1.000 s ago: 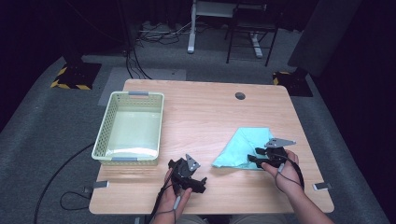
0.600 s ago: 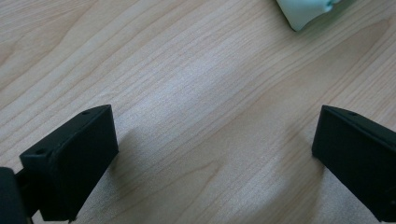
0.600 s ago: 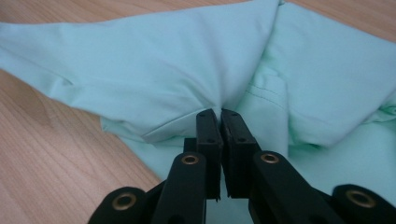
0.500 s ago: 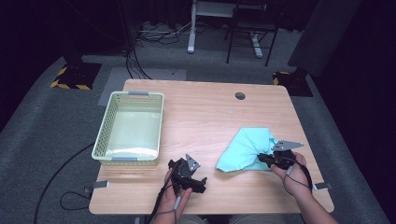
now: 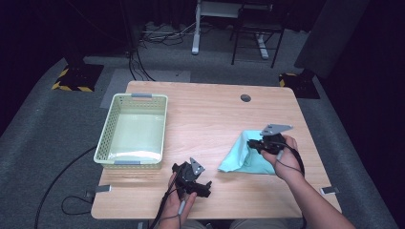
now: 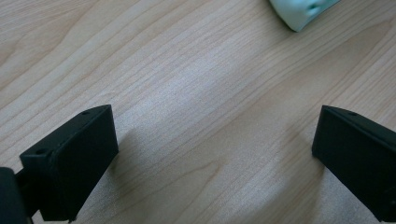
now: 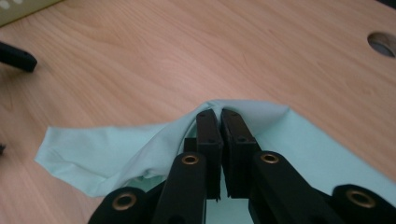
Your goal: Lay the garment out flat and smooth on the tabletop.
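Observation:
A teal cloth (image 5: pixel 240 161) lies bunched on the right side of the wooden table (image 5: pixel 210 119). My right gripper (image 5: pixel 251 142) is shut on a raised fold of it, lifting that part off the wood. In the right gripper view the jaws (image 7: pixel 219 116) pinch the cloth (image 7: pixel 107 154) at the crest of the fold. My left gripper (image 5: pixel 203 186) rests near the table's front edge, left of the cloth and apart from it. In the left gripper view it (image 6: pixel 215 154) stands open over bare wood, with a corner of the cloth (image 6: pixel 303 11) farther off.
A pale green plastic basket (image 5: pixel 106 138) stands at the table's left, and its corner (image 7: pixel 23 9) also shows in the right gripper view. A round cable hole (image 5: pixel 245 98) sits near the far edge. Dark floor and cables surround the table.
The right gripper's jaws closed on the cloth and rose, pulling up a fold; the once flat cloth is now bunched. The left gripper has not moved.

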`<action>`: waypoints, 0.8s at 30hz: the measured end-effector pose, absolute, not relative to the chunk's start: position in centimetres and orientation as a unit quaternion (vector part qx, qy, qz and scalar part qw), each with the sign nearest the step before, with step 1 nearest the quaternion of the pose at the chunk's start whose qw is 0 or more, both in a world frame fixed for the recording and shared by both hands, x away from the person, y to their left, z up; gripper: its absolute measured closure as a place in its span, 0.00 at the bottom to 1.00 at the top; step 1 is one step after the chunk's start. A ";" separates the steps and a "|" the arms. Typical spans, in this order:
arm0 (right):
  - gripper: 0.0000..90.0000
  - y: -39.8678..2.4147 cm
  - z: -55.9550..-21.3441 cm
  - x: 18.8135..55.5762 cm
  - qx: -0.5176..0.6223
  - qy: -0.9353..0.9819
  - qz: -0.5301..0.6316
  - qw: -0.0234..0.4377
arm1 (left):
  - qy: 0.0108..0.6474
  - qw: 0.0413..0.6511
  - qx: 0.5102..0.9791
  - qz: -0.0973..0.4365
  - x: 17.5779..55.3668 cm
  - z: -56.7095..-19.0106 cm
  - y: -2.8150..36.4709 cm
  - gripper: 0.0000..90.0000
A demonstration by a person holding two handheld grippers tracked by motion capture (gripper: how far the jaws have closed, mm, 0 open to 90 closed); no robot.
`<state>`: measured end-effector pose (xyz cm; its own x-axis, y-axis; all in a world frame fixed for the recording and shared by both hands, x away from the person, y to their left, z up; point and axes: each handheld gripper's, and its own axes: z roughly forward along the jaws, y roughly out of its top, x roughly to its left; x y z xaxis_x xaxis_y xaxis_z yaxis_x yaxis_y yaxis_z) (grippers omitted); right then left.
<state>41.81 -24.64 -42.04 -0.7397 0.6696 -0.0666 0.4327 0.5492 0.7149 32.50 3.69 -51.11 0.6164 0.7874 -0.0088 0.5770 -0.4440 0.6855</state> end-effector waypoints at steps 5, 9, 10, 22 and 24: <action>0.96 -19.9 -40.3 45.1 0.308 0.868 0.354 0.165 | 0.407 0.332 0.835 0.160 32.4 -51.1 3.8 0.00; 0.65 -17.3 -39.5 46.6 0.324 0.840 0.396 0.183 | 0.409 0.332 0.835 0.159 32.4 -51.1 3.9 0.00; 0.64 -17.2 -39.4 46.6 0.324 0.838 0.402 0.178 | 0.408 0.333 0.835 0.159 32.4 -51.1 3.9 0.00; 0.61 -24.0 -42.2 44.9 0.365 0.835 0.375 0.171 | 0.408 0.332 0.836 0.159 32.5 -51.1 3.8 0.00; 0.61 -24.8 -42.8 44.6 0.370 0.836 0.368 0.168 | 0.409 0.332 0.835 0.159 32.5 -51.1 3.8 0.00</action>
